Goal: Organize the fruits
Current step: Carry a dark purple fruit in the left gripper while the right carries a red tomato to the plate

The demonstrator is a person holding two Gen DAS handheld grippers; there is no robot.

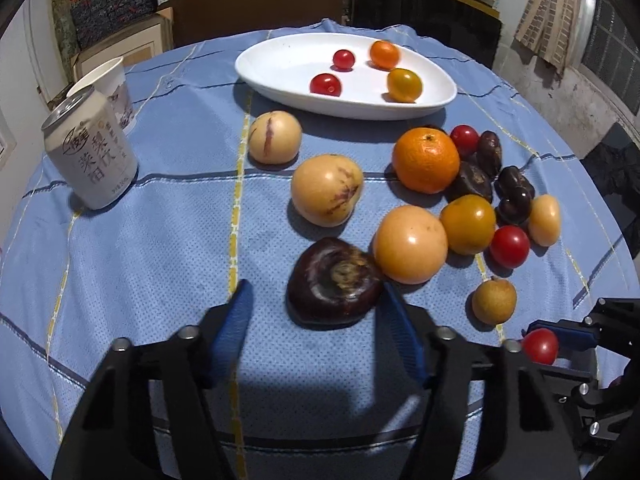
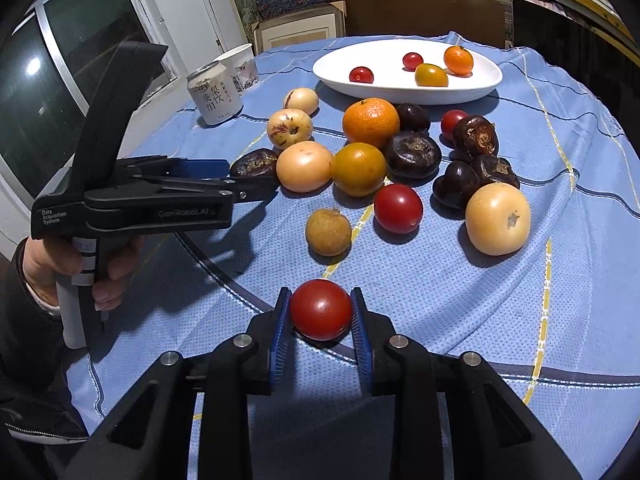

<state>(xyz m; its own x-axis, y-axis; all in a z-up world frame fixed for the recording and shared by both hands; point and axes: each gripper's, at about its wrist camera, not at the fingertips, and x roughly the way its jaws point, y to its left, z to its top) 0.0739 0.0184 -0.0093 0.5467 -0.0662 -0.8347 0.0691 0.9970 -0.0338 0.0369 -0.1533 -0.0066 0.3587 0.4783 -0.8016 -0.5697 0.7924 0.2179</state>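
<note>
A dark water chestnut point(image 1: 334, 282) lies on the blue cloth between the fingers of my left gripper point(image 1: 316, 284). The right pad touches it and the left pad stands clear, so the gripper is open. My right gripper point(image 2: 320, 292) is shut on a red cherry tomato point(image 2: 320, 310), low over the cloth; the same tomato point(image 1: 540, 346) shows in the left wrist view at the lower right. The white oval dish point(image 1: 280, 80) at the far side holds several small tomatoes. Loose fruit lies between it and the grippers: an orange point(image 1: 426, 160), pale melons, tomatoes and dark chestnuts.
A drink can point(image 1: 90, 152) and a paper cup point(image 1: 112, 80) stand at the left of the table. A person's hand point(image 2: 60, 264) holds the left gripper's handle. Boxes and shelves stand behind the round table. The cloth left of the chestnut is bare.
</note>
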